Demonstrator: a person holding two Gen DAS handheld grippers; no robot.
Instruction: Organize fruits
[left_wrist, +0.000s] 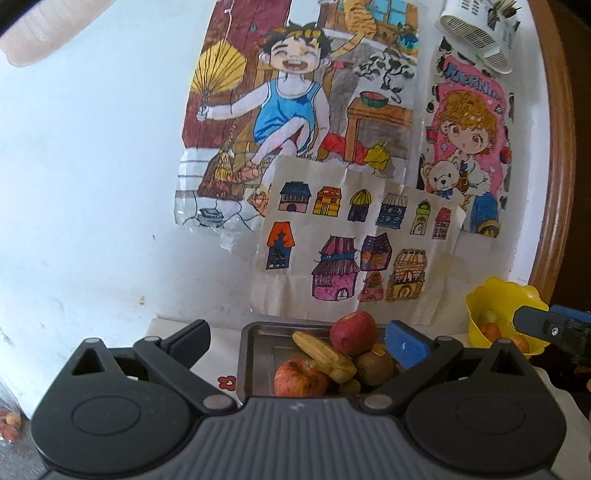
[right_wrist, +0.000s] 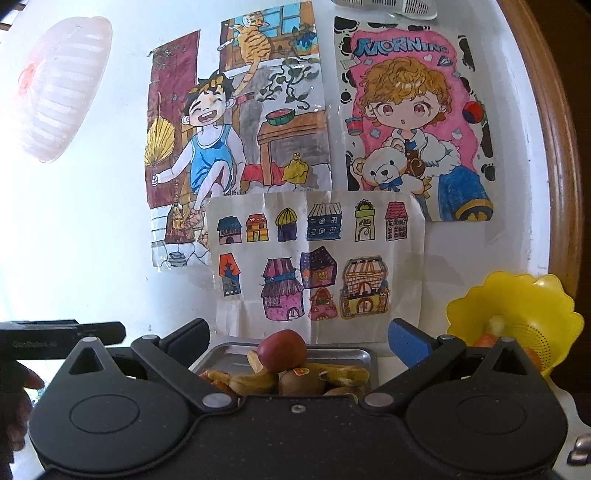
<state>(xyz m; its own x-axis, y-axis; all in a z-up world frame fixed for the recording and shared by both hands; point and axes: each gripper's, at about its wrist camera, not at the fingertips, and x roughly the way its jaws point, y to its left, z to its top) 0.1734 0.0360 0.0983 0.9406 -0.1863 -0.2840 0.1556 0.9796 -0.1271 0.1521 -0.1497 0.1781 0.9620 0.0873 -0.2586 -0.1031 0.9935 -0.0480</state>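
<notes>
A metal tray (left_wrist: 255, 354) (right_wrist: 354, 355) holds mixed fruit: a red apple (left_wrist: 353, 332) (right_wrist: 282, 350) at the back, a second apple (left_wrist: 299, 378) in front, a banana (left_wrist: 325, 356), and a brown kiwi (left_wrist: 376, 365) (right_wrist: 301, 382). My left gripper (left_wrist: 297, 345) hangs open just before the tray, nothing between its fingers. My right gripper (right_wrist: 299, 341) is open too, facing the same tray. A yellow bowl (left_wrist: 495, 299) (right_wrist: 517, 306) with several fruits stands to the right. In the left wrist view the right gripper's blue-padded finger (left_wrist: 546, 323) reaches in front of that bowl.
A white wall with children's drawings (left_wrist: 347, 243) (right_wrist: 314, 258) rises right behind the tray. A wooden frame (left_wrist: 557, 147) (right_wrist: 554, 147) curves down the right side. A pink ribbed cover (right_wrist: 62, 88) hangs upper left. A hand (right_wrist: 18, 406) shows at the lower left edge.
</notes>
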